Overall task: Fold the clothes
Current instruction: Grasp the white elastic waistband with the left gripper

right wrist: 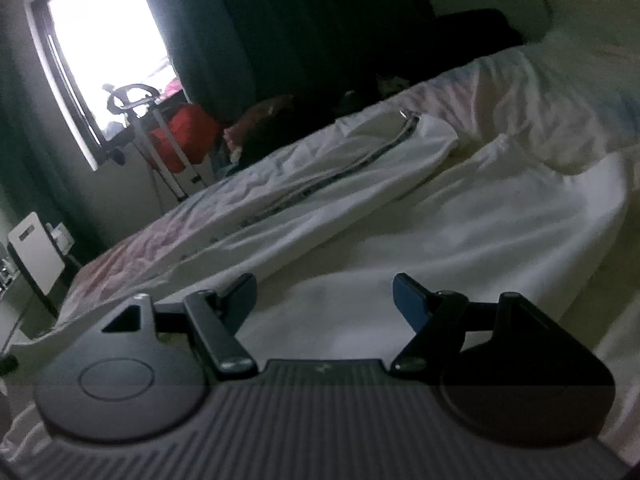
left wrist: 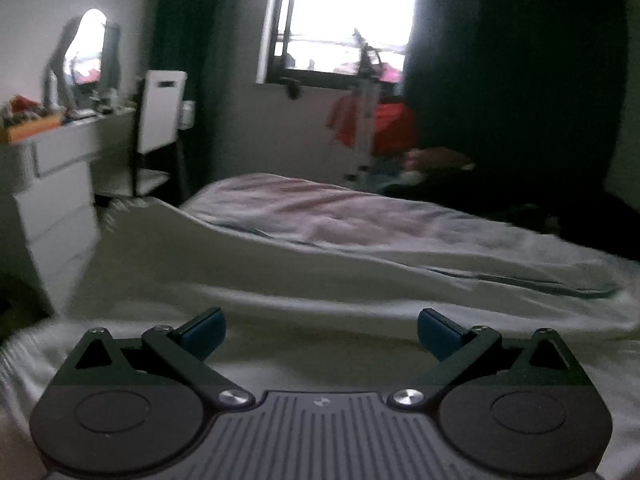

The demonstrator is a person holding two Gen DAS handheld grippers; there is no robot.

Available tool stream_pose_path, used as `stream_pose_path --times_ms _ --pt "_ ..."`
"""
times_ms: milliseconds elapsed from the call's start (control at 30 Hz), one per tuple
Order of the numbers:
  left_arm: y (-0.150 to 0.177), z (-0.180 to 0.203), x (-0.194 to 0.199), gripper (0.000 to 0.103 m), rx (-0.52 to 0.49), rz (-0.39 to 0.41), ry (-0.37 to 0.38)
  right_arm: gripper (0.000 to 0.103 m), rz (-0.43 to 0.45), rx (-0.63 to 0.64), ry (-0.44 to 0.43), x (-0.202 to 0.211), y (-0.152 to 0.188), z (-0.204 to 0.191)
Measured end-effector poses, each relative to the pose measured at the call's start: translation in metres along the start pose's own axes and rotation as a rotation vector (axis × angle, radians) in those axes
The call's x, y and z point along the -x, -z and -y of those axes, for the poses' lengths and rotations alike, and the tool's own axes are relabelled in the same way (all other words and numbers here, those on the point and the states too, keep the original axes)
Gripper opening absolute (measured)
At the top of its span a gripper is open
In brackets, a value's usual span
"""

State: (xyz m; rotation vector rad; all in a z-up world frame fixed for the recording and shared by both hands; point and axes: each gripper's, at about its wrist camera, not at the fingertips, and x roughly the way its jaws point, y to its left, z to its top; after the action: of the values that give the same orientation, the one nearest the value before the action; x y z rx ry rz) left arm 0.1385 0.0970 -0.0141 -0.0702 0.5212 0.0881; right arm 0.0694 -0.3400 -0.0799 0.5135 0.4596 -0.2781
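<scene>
Both tongs, left (left wrist: 321, 330) and right (right wrist: 324, 300), gape wide, empty, over soft, creased white cloth (right wrist: 360, 184).

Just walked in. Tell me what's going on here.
A person is folding clothes on a bed, with a handheld gripper in each hand. A white garment with a dark zipper-like strip lies spread over the bedding. The left gripper and the right gripper both hover low over the white fabric, jaws wide apart, holding nothing. Neither has a grip on the garment at this moment. A window lights the room from behind the bed.
</scene>
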Motion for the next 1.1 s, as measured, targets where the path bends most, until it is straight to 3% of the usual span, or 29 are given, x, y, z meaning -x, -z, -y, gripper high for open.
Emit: stream_pose_path --times_ms 167,433,533,600,667,867,1033,1100 --pt "-0.045 -0.057 -0.056 0.102 -0.01 -0.035 -0.156 0.077 -0.039 -0.006 0.012 -0.028 0.006 -0.001" --pt "-0.099 -0.14 -0.139 0.093 0.334 -0.177 -0.133 0.077 -0.038 0.036 0.043 -0.067 0.013 -0.017" --pt "-0.101 -0.145 -0.175 0.069 0.434 -0.273 -0.147 0.076 -0.052 0.066 0.058 -0.084 0.017 -0.021" --pt "-0.101 -0.145 -0.184 0.052 0.456 -0.265 -0.18 0.076 -0.067 0.073 0.066 -0.094 0.019 -0.023" --pt "-0.103 -0.145 -0.192 0.011 0.454 -0.249 -0.216 0.076 -0.069 0.082 0.068 -0.098 0.02 -0.025" --pt "-0.131 -0.136 -0.207 0.005 0.456 -0.144 -0.256 0.076 -0.039 0.103 0.077 -0.096 0.02 -0.025" --pt "-0.158 -0.134 -0.242 0.005 0.503 -0.126 -0.343 0.076 -0.029 0.115 0.093 -0.098 0.022 -0.024" --pt "-0.155 -0.13 -0.262 0.005 0.484 -0.145 -0.363 0.076 -0.026 0.12 0.1 -0.1 0.022 -0.025"
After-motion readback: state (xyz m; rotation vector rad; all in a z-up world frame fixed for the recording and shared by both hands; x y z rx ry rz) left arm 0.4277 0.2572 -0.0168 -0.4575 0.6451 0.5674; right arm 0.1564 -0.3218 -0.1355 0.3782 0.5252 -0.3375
